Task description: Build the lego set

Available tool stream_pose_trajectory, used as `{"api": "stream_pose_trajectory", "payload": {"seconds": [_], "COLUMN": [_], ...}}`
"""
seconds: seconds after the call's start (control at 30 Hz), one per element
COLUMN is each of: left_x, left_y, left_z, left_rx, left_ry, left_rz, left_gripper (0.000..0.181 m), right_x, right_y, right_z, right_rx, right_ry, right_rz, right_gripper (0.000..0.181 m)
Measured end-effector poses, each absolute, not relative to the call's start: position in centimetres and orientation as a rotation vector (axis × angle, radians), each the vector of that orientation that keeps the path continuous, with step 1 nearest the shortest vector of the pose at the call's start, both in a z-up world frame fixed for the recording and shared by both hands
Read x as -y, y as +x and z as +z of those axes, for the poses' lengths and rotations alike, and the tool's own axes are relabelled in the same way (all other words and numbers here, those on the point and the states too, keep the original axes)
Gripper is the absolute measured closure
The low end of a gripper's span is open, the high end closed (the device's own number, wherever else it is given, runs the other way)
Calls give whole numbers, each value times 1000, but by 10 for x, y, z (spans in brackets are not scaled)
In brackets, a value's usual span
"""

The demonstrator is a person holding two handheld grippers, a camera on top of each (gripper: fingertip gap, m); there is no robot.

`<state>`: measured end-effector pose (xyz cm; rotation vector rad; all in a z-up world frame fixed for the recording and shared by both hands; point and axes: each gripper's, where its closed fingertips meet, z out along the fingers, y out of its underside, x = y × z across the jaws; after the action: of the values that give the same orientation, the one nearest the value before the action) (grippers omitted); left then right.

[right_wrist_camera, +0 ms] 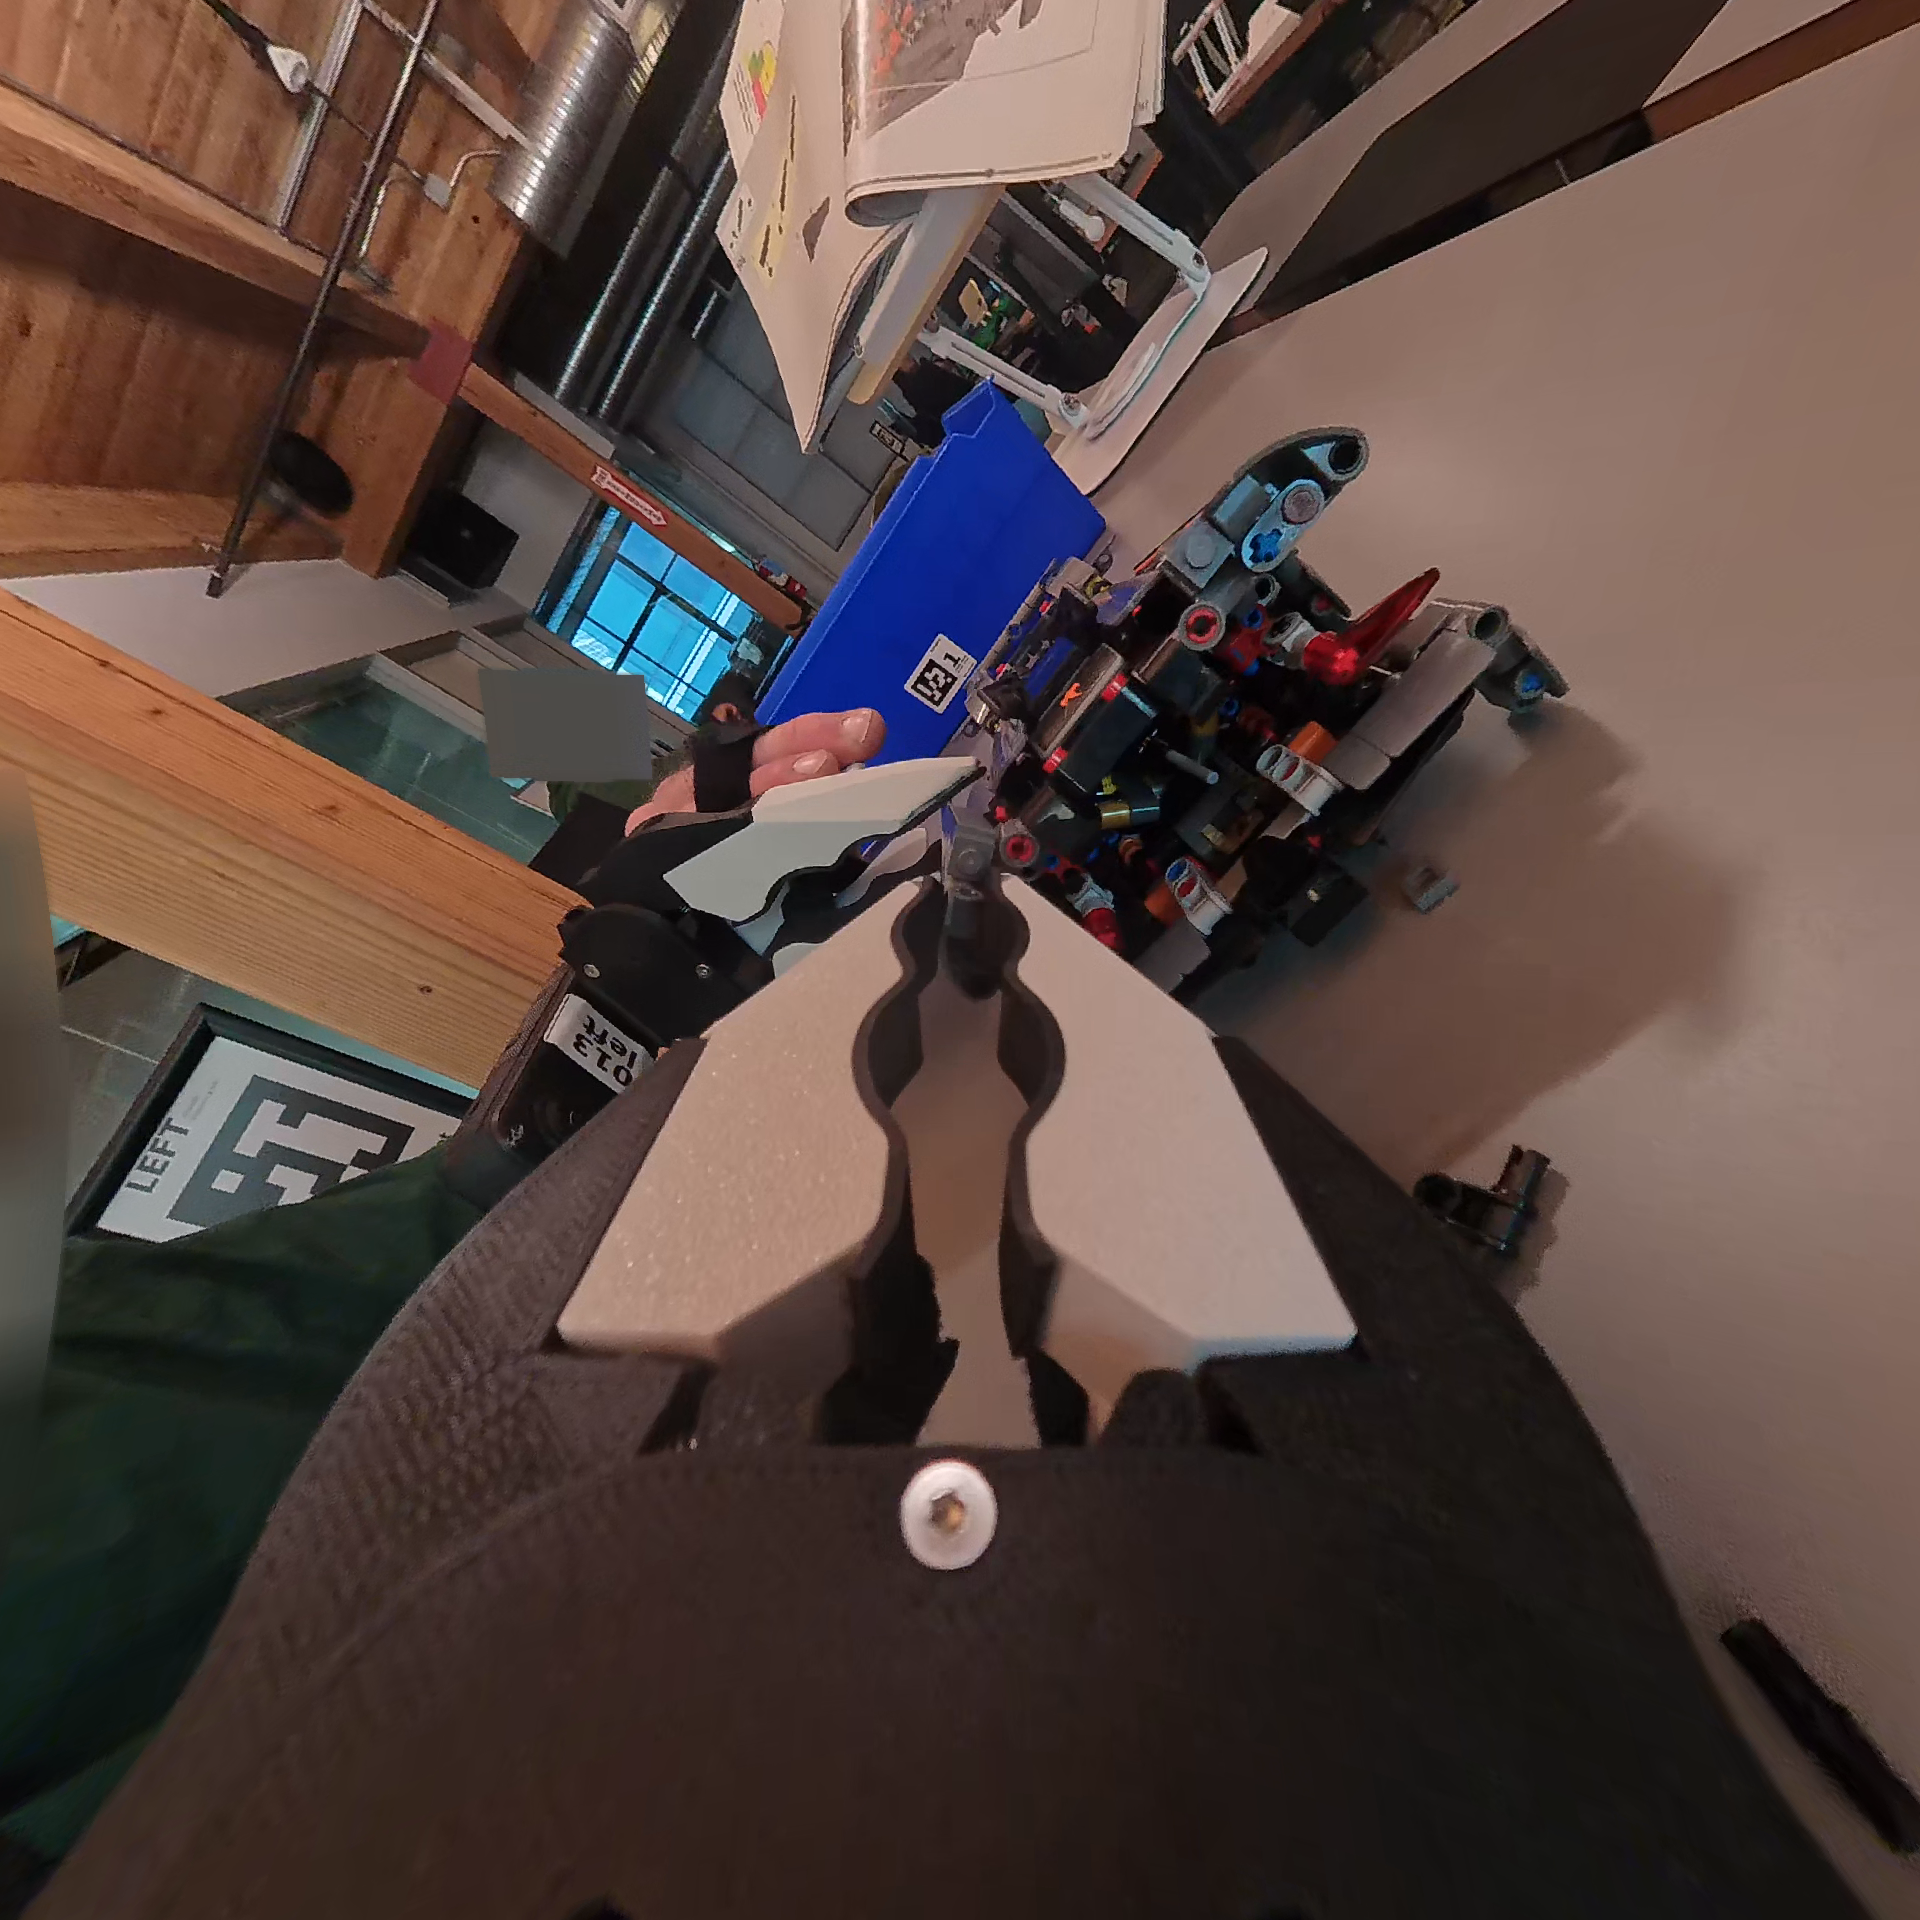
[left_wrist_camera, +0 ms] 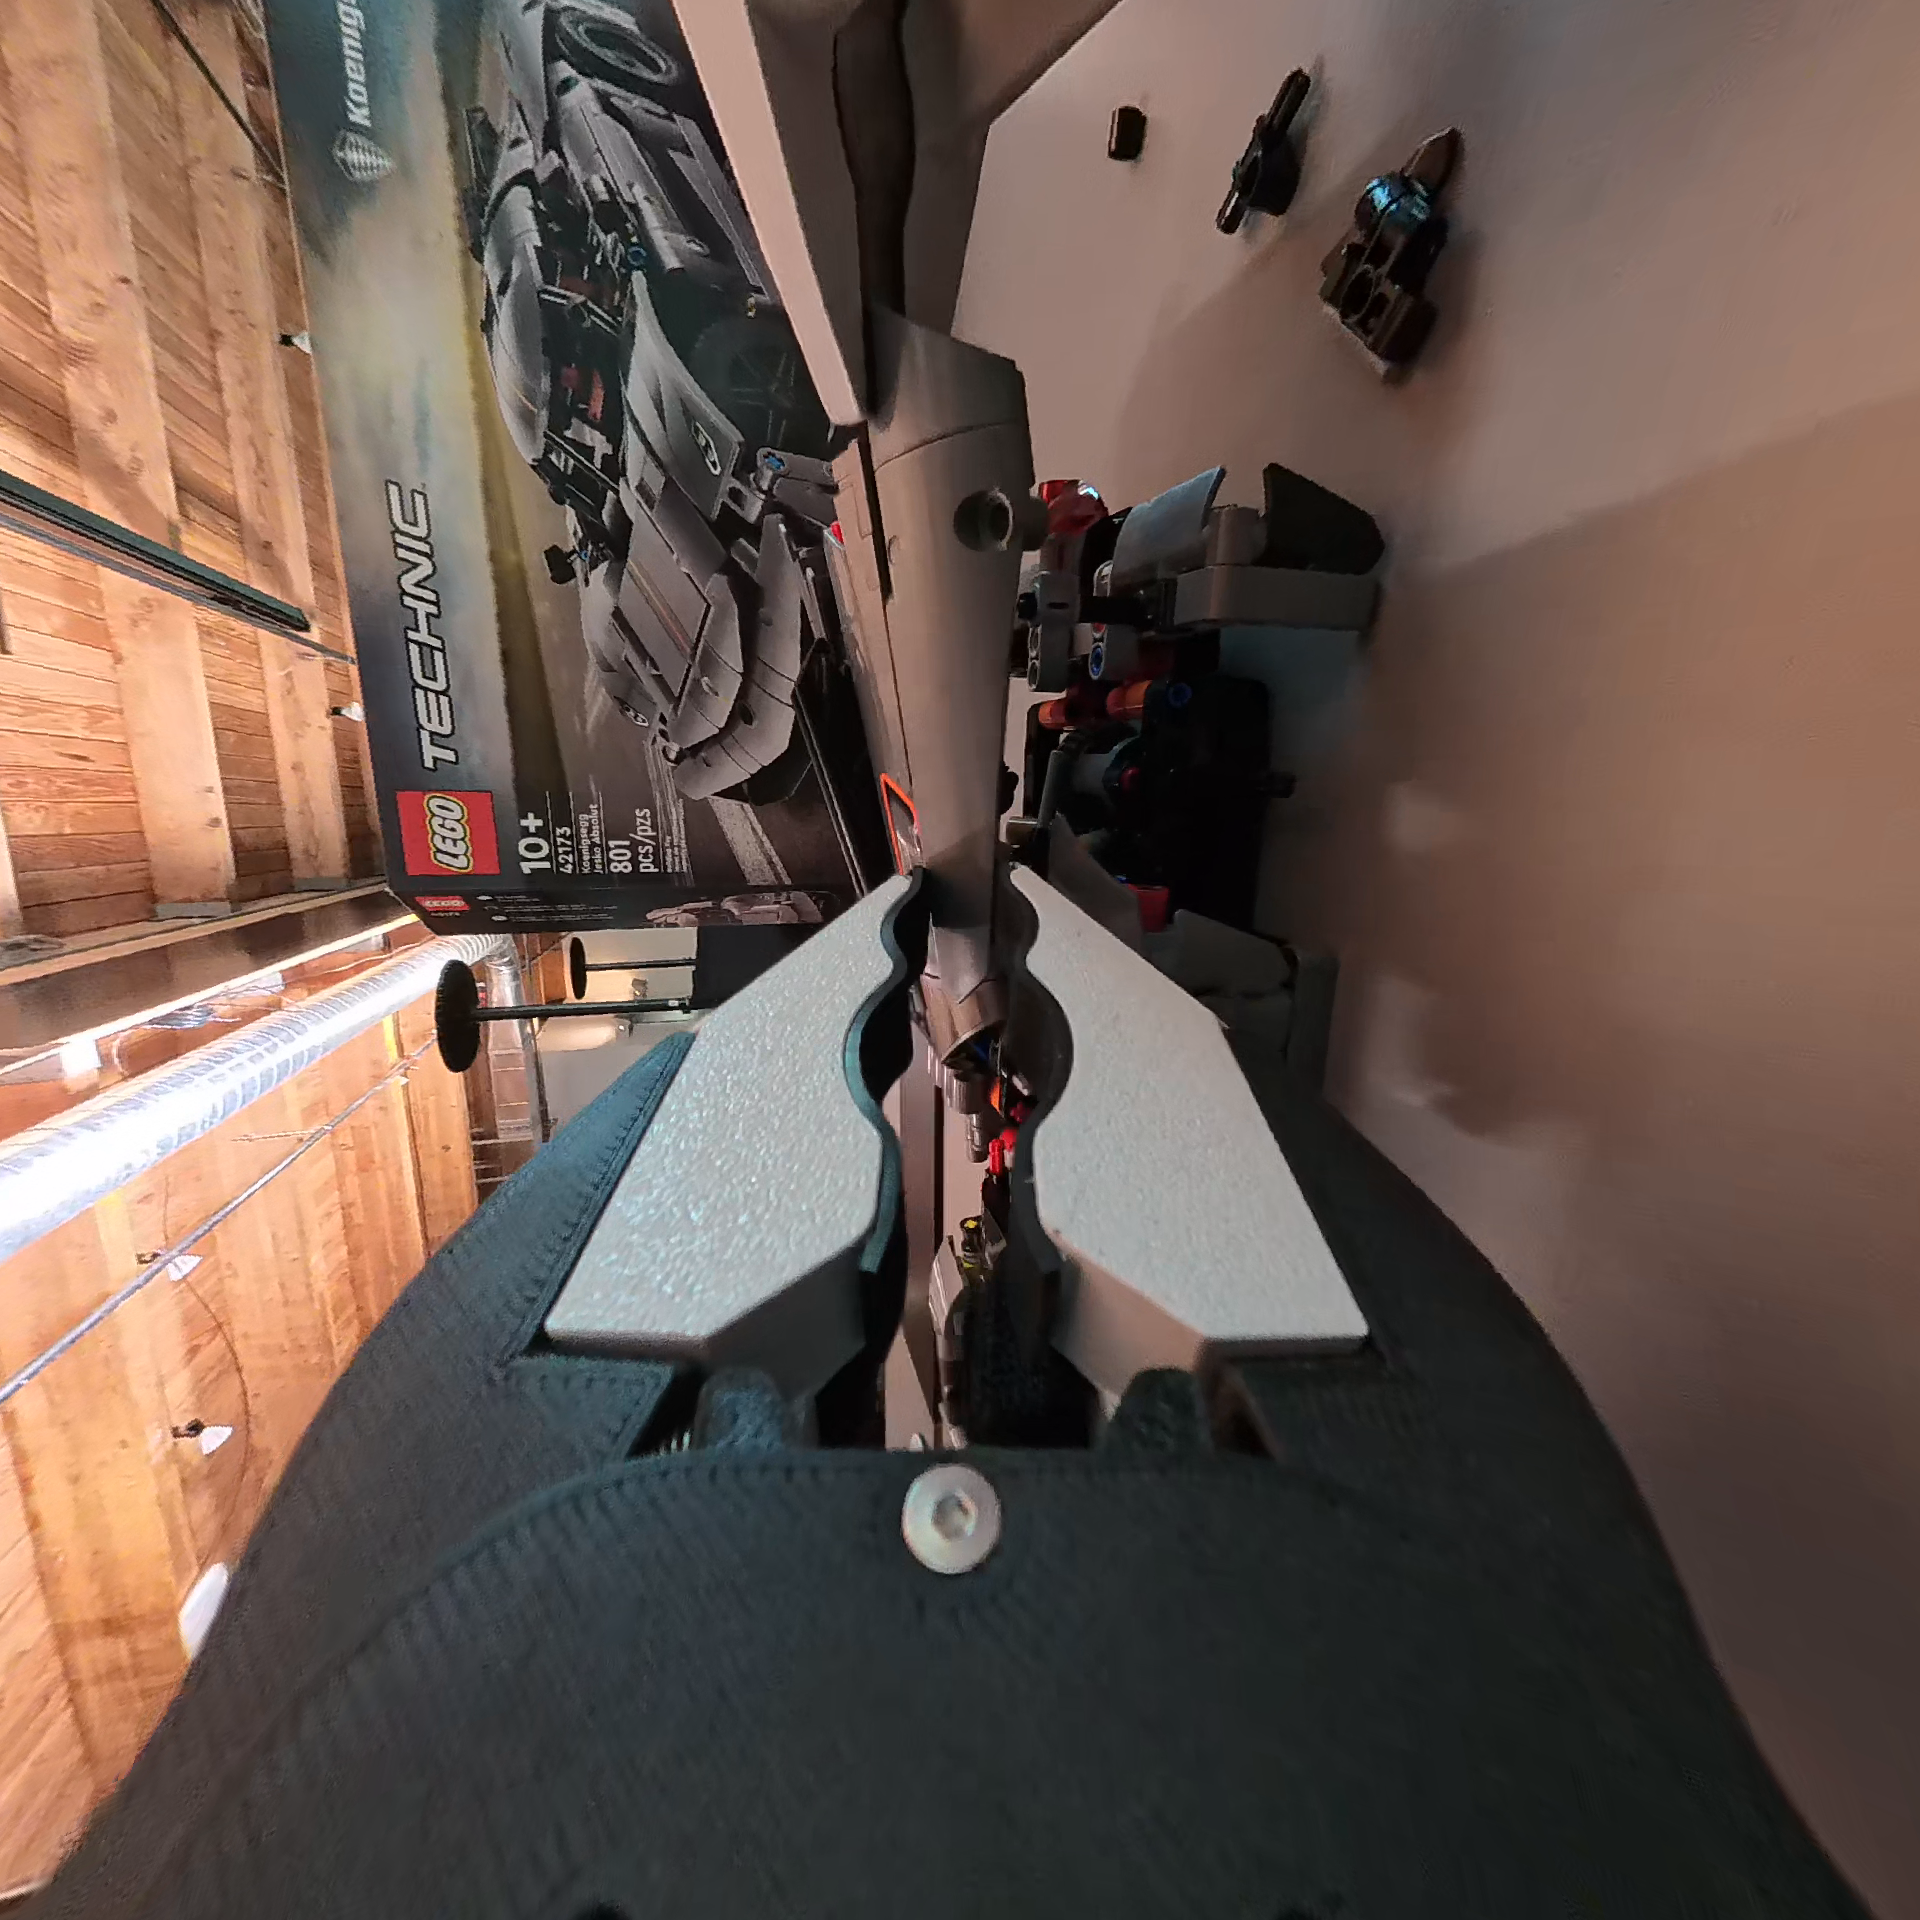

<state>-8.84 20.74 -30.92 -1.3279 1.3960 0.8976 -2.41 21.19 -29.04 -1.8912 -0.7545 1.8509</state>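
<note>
Grey panels already clad the half-built car model (right_wrist_camera: 1236,748), lying on the table (right_wrist_camera: 1662,416); left gripper (left_wrist_camera: 961,914) pinches its grey body panel (left_wrist_camera: 940,582), right gripper (right_wrist_camera: 971,914) pinches a small grey connector (right_wrist_camera: 971,868); loose dark pieces (left_wrist_camera: 1382,249) at one o'clock remain unfitted

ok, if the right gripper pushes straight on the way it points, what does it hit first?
Right gripper is shut on a small grey Lego connector piece, so that leads. Just beyond sits the partly built multicoloured Lego car chassis; its near edge looks first, though depth is unclear.
</note>
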Motion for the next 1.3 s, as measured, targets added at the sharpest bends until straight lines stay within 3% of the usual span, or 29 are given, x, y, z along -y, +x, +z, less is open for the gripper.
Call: {"api": "stream_pose_trajectory", "payload": {"seconds": [0.4,0.47,0.63,1.0,1.1,1.3], "left_x": [-211,-212,-212,-208,-209,-210], "left_y": [-93,-96,-96,-109,-115,-118], "left_z": [-301,-298,-301,-277,-275,-268], "left_rx": [-1319,-1295,-1300,-1121,-1089,-1058], "left_ry": [-1334,-1336,-1350,-1441,-1462,-1470], "left_rz": [882,888,861,610,573,555], "left_gripper": [173,181,181,181,181,181], "right_x": [-211,-210,-223,-260,-265,-296], "right_y": [-28,-27,-14,-12,-21,-25], "right_z": [-278,-276,-268,-310,-322,-344], "right_rx": [788,805,825,1516,1522,1396], "right_ry": [-1830,-1817,-1785,-1511,-1558,-1789], "right_rz": [1860,1870,1770,541,548,771], "right_gripper": [174,169,157,132,114,124]}}
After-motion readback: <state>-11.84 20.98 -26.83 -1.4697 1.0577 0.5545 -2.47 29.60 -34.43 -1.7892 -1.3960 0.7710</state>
